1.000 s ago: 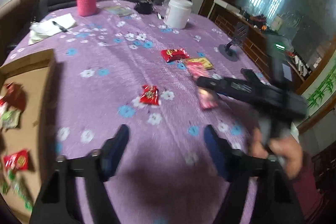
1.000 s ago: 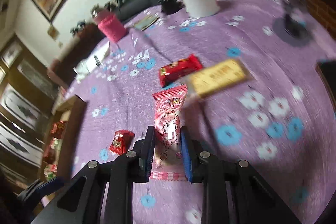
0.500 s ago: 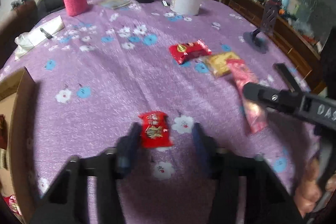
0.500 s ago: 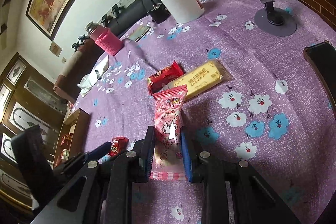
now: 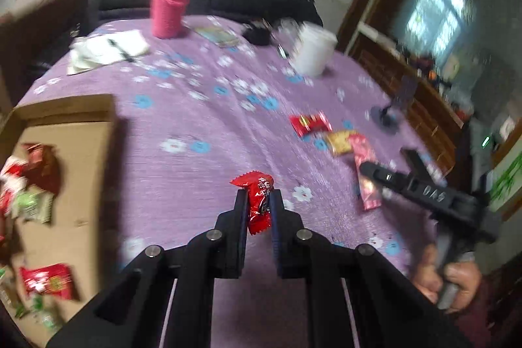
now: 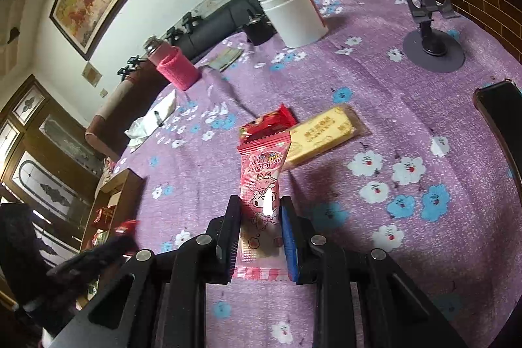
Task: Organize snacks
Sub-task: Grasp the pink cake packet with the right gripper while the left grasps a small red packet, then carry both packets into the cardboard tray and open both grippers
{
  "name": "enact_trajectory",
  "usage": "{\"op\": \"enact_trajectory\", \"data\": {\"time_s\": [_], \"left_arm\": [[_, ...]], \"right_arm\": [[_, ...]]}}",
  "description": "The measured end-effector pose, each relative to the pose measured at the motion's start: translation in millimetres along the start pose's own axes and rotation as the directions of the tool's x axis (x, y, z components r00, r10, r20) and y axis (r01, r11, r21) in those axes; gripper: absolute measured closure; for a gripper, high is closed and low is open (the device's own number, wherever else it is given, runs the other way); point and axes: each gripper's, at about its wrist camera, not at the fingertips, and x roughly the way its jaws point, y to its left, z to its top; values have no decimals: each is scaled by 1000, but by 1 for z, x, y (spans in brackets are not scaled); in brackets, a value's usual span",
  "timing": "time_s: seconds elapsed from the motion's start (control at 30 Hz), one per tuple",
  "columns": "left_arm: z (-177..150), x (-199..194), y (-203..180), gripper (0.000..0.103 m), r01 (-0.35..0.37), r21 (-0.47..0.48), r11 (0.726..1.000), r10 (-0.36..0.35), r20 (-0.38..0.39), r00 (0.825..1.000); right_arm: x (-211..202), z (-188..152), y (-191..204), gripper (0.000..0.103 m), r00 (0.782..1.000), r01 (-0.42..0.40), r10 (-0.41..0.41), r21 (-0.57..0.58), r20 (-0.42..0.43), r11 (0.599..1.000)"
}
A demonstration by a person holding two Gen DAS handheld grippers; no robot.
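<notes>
A small red snack packet (image 5: 259, 201) sat pinched between the two pads of the left gripper (image 5: 257, 201), low in the middle of the left wrist view, its crimped top sticking up above the fingertips and the packet lifted clear of the purple flowered tablecloth (image 5: 202, 178). In the right wrist view, a long pink snack packet (image 6: 262, 201) was clamped in the right gripper (image 6: 261, 214), running up from between the jaws toward the centre of the frame, its far end overlapping a yellow wafer bar (image 6: 321, 132) lying on the cloth. Just beside that bar, toward the upper left, lay a red wrapped snack (image 6: 267, 123). At the left edge of the left wrist view stood an open cardboard box (image 5: 75, 158) with several red and green packets inside. A hand (image 5: 453, 279) gripping the right gripper's handle showed at the lower right of that view. Farther back on the table were a white tub (image 6: 293, 15), a pink-sleeved bottle (image 6: 173, 67), a notepad with a pen (image 5: 107, 49) and a dark phone stand (image 6: 430, 31) at the upper right.
</notes>
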Motion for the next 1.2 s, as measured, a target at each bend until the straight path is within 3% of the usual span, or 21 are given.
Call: {"op": "enact_trajectory", "data": {"time_s": [0.1,0.2,0.47,0.6,0.73,0.93,1.03,1.07,1.2], "left_arm": [[4,-37,37,91,-20,-61,998,24,50,998],[6,-60,85,91,-82,-122,989,91,70,993],[-14,-60,167,91,-166,-255,953,176,14,984],[-22,-52,186,91,-149,-294,944,154,-6,988],[-24,-47,193,90,-157,-313,937,156,-26,987],[-26,-59,194,66,-132,-335,933,139,-3,990],[-28,-74,190,47,-141,-330,933,160,31,987],[-28,-79,188,39,-155,-332,930,178,39,983],[-31,-102,171,20,-246,-324,913,286,81,955]], "right_arm": [[-3,-3,15,78,1000,-12,12,-34,5,999],[-3,-11,50,77,999,-35,33,-110,-21,993],[42,-37,173,77,967,-202,155,-235,-203,951],[76,-46,229,77,955,-222,141,-313,-261,924],[120,-56,274,77,949,-197,75,-389,-307,900],[160,-63,297,76,953,-136,-11,-461,-303,877],[158,-62,299,66,959,-131,-8,-473,-282,871],[153,-61,296,61,964,-124,-6,-471,-265,873],[120,-54,279,59,977,-111,18,-441,-210,891]]}}
